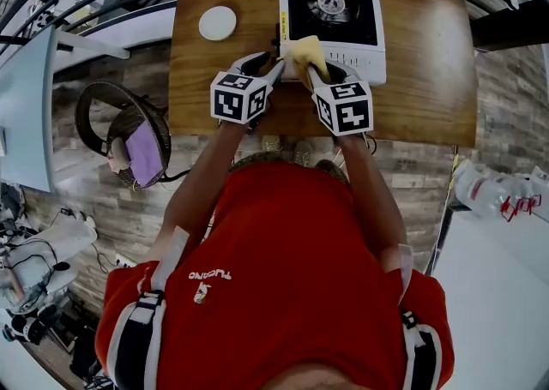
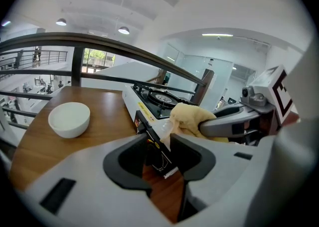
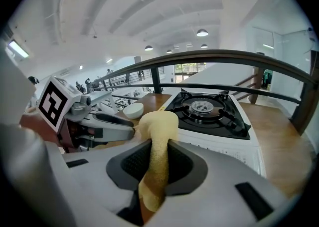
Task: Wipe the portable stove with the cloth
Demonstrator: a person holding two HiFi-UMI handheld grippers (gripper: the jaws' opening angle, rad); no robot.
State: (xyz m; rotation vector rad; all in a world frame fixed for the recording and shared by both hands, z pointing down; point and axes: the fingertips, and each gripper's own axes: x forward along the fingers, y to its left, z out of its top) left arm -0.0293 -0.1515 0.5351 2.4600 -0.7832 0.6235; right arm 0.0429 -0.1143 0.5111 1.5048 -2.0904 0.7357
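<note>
Cloth is hanging clamped in right tool at portable stove's 6 o'clock edge; left tool is gaping empty; bowl is sitting at stove's 9 o'clock.

Illegible logo lettering on red shirt

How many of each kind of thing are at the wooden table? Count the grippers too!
Stove: 1
Bowl: 1
Cloth: 1
Grippers: 2 (left gripper, right gripper)
Total: 5

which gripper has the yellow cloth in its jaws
The right gripper: its jaws are clamped on the cloth, while the left gripper has its jaws apart, gripping nothing.
</note>
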